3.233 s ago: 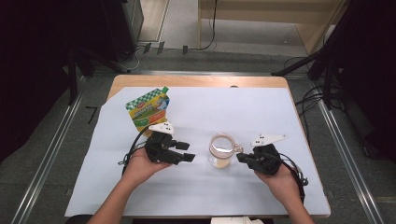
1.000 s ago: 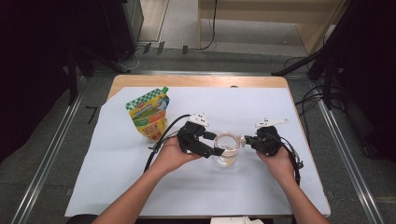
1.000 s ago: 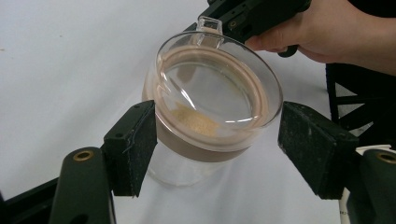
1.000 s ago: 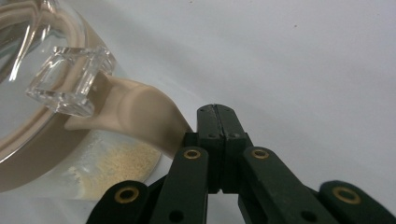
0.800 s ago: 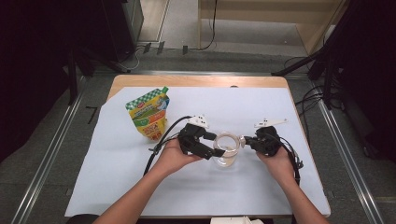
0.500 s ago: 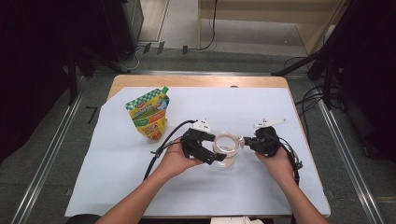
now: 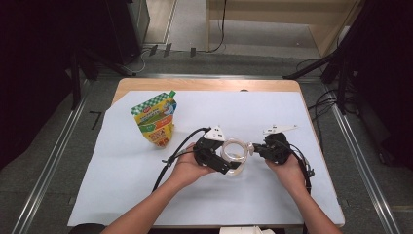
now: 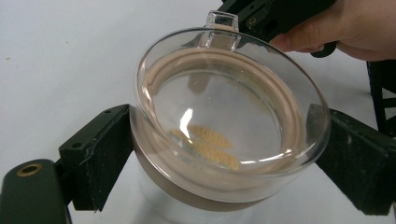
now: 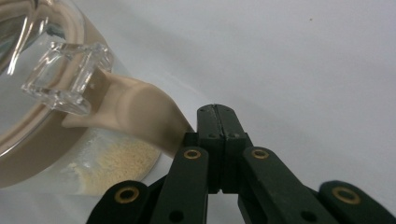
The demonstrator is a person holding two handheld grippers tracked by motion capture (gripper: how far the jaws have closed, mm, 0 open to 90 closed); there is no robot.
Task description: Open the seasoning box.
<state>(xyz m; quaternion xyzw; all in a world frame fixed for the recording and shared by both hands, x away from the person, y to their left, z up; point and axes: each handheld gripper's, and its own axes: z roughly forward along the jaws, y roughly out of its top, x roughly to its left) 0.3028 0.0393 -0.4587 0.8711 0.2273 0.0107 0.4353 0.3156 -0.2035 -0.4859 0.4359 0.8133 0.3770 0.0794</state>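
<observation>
Jaws of our left gripper [image 8: 224, 154] stand wide on either side of the clear jar [image 8: 229, 126], having just opened further; whether the pads press its lid we cannot tell. Our right gripper [image 9: 218, 116] is pinched together beside the beige tab [image 9: 135, 116]. Jar's base is cut off. Earlier, both grippers sat apart from the jar on the tabletop [image 7: 122, 165].
</observation>
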